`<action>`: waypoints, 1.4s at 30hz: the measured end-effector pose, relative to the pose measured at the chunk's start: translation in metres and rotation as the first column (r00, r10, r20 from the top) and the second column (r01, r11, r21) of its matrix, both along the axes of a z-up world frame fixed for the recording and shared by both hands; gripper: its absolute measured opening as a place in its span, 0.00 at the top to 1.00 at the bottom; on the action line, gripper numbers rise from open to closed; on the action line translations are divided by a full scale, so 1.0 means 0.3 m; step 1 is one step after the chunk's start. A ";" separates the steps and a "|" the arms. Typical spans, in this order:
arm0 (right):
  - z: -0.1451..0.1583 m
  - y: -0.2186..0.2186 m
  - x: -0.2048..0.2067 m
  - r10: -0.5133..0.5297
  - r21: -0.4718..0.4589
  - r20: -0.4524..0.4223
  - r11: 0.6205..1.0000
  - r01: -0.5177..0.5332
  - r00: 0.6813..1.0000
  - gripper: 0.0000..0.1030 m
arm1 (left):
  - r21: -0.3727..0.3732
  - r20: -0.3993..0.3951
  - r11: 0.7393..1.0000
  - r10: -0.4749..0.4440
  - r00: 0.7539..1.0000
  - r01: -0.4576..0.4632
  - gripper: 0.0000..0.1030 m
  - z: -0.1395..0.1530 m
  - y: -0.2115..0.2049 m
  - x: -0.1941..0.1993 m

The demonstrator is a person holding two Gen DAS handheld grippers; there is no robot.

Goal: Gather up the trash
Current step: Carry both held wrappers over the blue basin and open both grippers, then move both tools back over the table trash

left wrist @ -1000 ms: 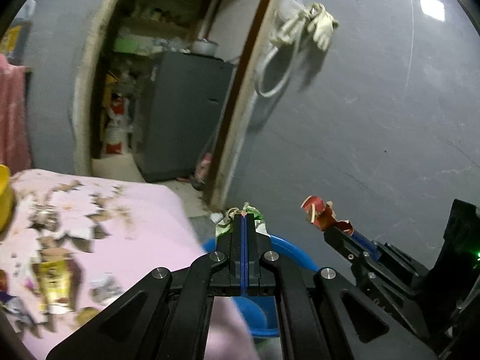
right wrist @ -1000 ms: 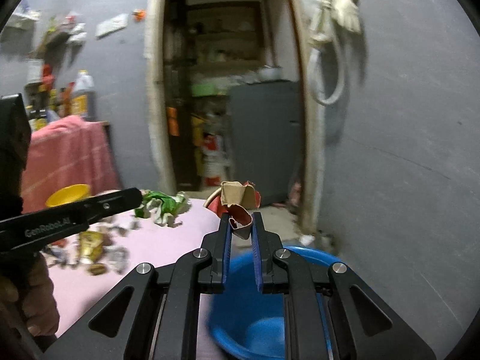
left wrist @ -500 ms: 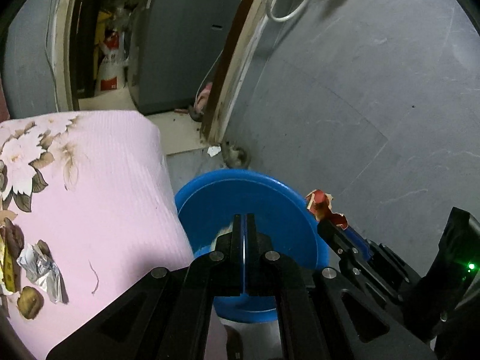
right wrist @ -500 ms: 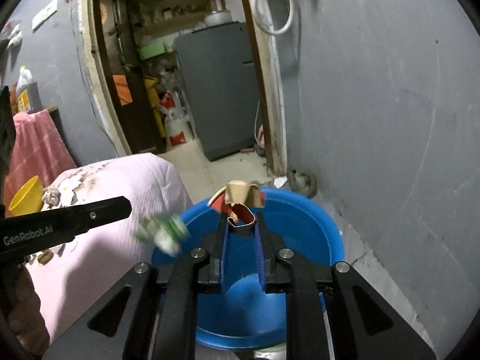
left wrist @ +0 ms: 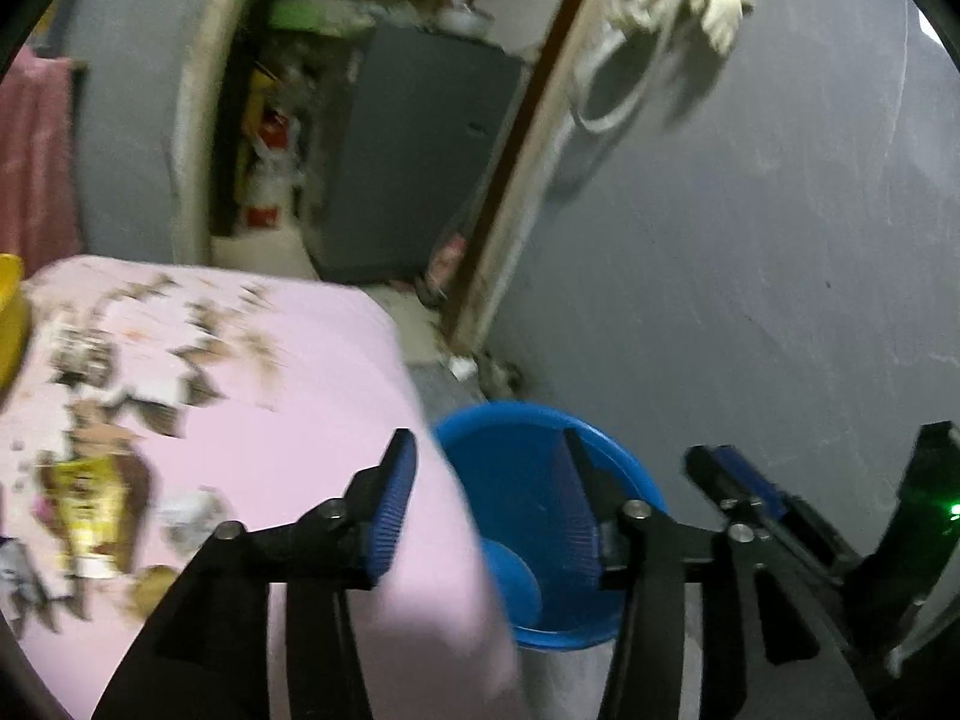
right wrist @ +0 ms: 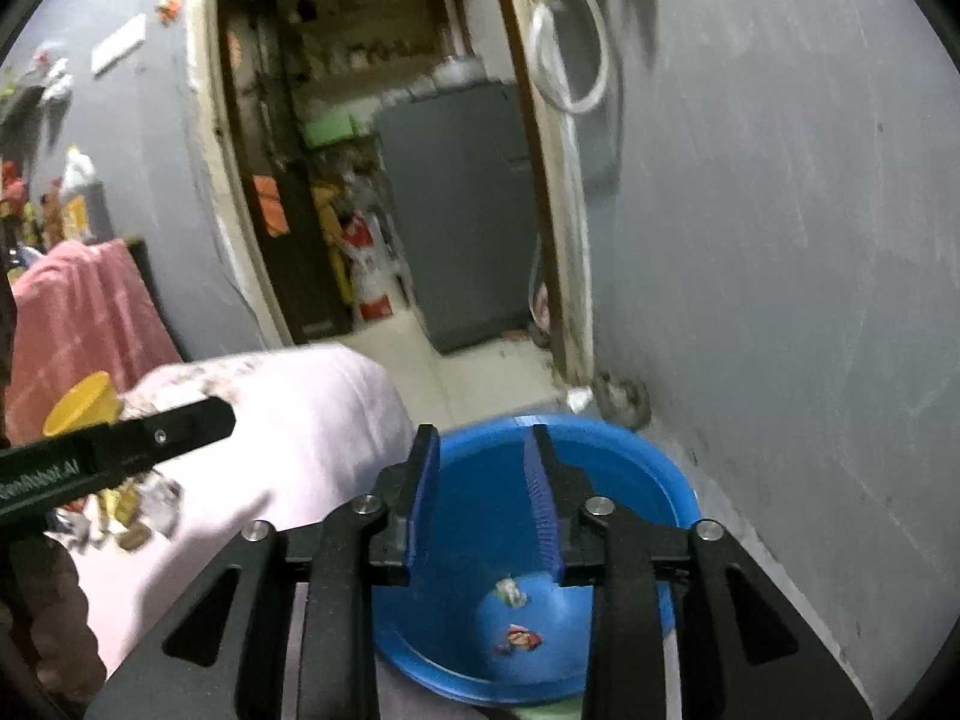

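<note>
Left wrist view: the left gripper (left wrist: 486, 480) tilts down over the pink bedspread's (left wrist: 288, 420) right edge and the blue basin (left wrist: 600, 450) beside it. Its jaws have just been opening and stand apart, empty; the green wrapper it pinched earlier is gone.

Right wrist view: the right gripper (right wrist: 480, 462) points down into the basin, jaws just opened, nothing between them. The red-brown scrap (right wrist: 519, 639) it held and a pale wrapper (right wrist: 510, 591) now lie on the basin's bottom.

Lighting is dim and cool in both views. The grey wall (left wrist: 750, 252) shows soft shadows under the hanging hose (left wrist: 624, 90). Motion blur smears the pink cloth (left wrist: 240, 396) and its litter. Fisheye distortion bends the doorway (right wrist: 372, 180); black vignette fills all corners.
</note>
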State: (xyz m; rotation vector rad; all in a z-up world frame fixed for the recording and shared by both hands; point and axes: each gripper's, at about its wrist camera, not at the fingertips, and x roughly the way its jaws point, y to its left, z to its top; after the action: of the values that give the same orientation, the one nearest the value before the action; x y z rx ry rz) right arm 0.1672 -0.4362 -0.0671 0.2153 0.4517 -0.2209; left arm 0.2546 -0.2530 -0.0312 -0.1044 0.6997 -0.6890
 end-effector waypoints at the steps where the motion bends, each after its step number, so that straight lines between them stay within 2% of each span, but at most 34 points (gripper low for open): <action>1: 0.021 0.020 -0.004 0.008 -0.012 0.023 1.000 -0.008 1.000 0.70 | -0.004 0.021 1.000 0.026 0.999 -0.026 0.48 0.012 0.034 -0.006; 3: 0.051 0.056 -0.021 0.021 -0.030 0.062 0.999 -0.019 0.998 0.52 | -0.018 0.079 0.996 0.087 0.993 -0.086 0.43 0.040 0.115 -0.026; 4: 0.072 0.082 -0.037 0.030 -0.040 0.102 0.999 -0.026 0.994 0.38 | -0.020 0.098 0.994 0.107 0.989 -0.106 0.39 0.051 0.140 -0.033; 5: 0.091 0.098 -0.040 0.037 -0.044 0.128 0.999 -0.032 0.991 0.31 | -0.022 0.126 0.991 0.135 0.983 -0.133 0.37 0.063 0.180 -0.044; 7: 0.126 0.149 -0.054 0.061 -0.064 0.179 0.997 -0.050 0.982 0.29 | -0.019 0.187 0.982 0.190 0.964 -0.190 0.18 0.089 0.257 -0.066; 10: 0.167 0.219 -0.051 0.101 -0.091 0.225 0.992 -0.082 0.969 0.17 | -0.036 0.271 0.959 0.280 0.921 -0.281 0.06 0.118 0.376 -0.110; 13: 0.193 0.297 -0.063 0.142 -0.117 0.276 0.987 -0.113 0.951 0.02 | -0.082 0.304 0.936 0.351 0.886 -0.343 0.02 0.130 0.480 -0.139; 18: 0.216 0.405 -0.083 0.196 -0.132 0.339 0.978 -0.160 0.920 0.00 | -0.146 0.331 0.879 0.476 0.815 -0.454 0.02 0.143 0.641 -0.209; 21: 0.215 0.475 -0.083 0.231 -0.137 0.356 0.971 -0.194 0.905 0.00 | -0.139 0.360 0.854 0.515 0.778 -0.501 0.02 0.141 0.709 -0.238; 25: 0.211 0.557 -0.080 0.281 -0.142 0.372 0.959 -0.245 0.885 0.00 | -0.118 0.395 0.830 0.544 0.741 -0.546 0.02 0.123 0.779 -0.282; 29: 0.199 0.621 -0.086 0.309 -0.156 0.385 0.951 -0.268 0.870 0.00 | -0.091 0.416 0.823 0.542 0.730 -0.560 0.02 0.082 0.816 -0.306; 36: 0.158 0.692 -0.076 0.347 -0.191 0.361 0.936 -0.296 0.865 0.00 | -0.044 0.437 0.824 0.524 0.731 -0.565 0.02 0.030 0.853 -0.302; 39: 0.133 0.717 -0.061 0.366 -0.218 0.331 0.926 -0.307 0.870 0.00 | -0.013 0.421 0.825 0.518 0.745 -0.565 0.02 0.000 0.863 -0.281; 42: 0.105 0.729 -0.038 0.378 -0.224 0.296 0.920 -0.321 0.877 0.00 | 0.023 0.391 0.831 0.504 0.770 -0.555 0.02 -0.029 0.864 -0.252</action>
State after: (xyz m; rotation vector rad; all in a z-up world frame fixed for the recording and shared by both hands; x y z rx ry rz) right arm 0.1556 -0.2174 -0.0356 -0.0012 0.1245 0.1366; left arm 0.1789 0.0063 -0.0399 -0.0388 0.3181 -0.0966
